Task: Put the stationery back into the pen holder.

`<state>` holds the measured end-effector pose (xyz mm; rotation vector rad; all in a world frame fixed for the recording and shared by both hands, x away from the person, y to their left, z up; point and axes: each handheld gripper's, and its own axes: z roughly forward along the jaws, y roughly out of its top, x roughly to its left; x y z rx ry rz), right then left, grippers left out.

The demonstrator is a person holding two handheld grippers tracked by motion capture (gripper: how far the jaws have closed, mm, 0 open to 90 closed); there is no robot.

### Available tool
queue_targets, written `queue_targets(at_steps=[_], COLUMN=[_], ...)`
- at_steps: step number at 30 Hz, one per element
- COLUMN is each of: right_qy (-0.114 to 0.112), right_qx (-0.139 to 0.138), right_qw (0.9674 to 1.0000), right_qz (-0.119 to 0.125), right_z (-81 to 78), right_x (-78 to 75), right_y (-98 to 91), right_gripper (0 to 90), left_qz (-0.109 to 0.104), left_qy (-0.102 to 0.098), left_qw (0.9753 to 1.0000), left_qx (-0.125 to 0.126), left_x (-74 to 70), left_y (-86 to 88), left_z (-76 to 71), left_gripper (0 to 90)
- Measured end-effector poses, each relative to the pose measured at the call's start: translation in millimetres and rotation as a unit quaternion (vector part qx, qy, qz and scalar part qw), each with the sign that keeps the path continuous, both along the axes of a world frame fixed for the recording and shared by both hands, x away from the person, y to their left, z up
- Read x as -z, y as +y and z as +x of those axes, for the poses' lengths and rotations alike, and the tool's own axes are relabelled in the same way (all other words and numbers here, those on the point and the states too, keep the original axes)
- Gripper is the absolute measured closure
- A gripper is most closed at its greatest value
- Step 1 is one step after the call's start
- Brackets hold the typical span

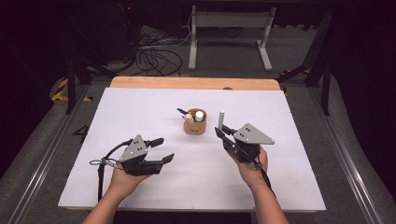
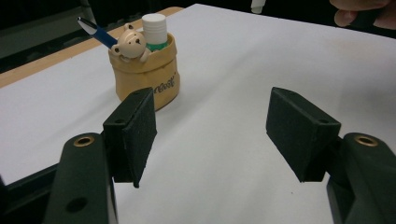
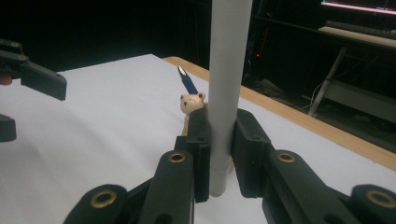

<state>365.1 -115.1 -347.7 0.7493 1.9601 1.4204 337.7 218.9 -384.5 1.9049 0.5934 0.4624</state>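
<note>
I hold a two-jaw gripper in each hand over a white table mat point(image 1: 140, 107). My landmark is a small tan pen holder point(image 1: 194, 126), shaped like a sack with a little bear figure point(image 2: 129, 43) on its rim, standing near the middle of the mat.

My right gripper point(image 1: 223, 134) is just to the right of the holder, on the side nearer me, and apart from it. Its jaws are clamped on a grey marker point(image 1: 221, 119), which stands upright between the pads, with its top rising above the jaws and its lower end poking out beneath them. In the right gripper view the marker point(image 3: 227, 70) stands in front of the holder and hides most of it.

My left gripper point(image 1: 162, 150) is to the left of the holder and nearer me, well apart from it. Its jaws stand apart, with only bare mat showing between them.

Inside the holder are a blue pen point(image 2: 98, 32), leaning away to the left, and a white-capped tube point(image 2: 154, 28), upright.

The mat around the holder is open on every side. Beyond the holder a strip of wooden table edge point(image 1: 196, 83) runs along the far side. Past that, on the floor, lie tangled cables point(image 1: 156, 58) and a white stand point(image 1: 229, 32).
</note>
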Motion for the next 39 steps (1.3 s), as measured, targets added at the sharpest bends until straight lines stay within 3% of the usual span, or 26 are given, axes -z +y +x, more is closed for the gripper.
queue_targets(at_steps=[10,18,24,39], right_qy=[-0.011,-0.019,-0.020,-0.026], right_qx=[0.000,-0.001,0.003,0.033], right_qw=[0.9999,0.9998,0.9997,0.9991], right_qz=[-0.002,-0.006,-0.012,-0.002], right_z=[7.6,17.9,30.0,69.4], right_x=[-9.9,-14.9,-12.8,2.3], right_y=[10.3,23.6,31.4,49.0], right_gripper=[78.9,78.9,78.8,78.8], left_qz=[-0.008,-0.002,-0.003,-0.003], left_qy=[0.002,-0.002,0.000,0.000], left_qw=[1.0000,0.9999,0.9999,0.9998], left_qx=[-0.003,-0.010,-0.013,-0.017], left_x=[3.0,3.4,3.6,4.5], left_y=[9.0,17.6,20.6,22.7], left_z=[0.7,1.0,1.5,2.4], left_gripper=[32.9,32.7,32.3,32.3])
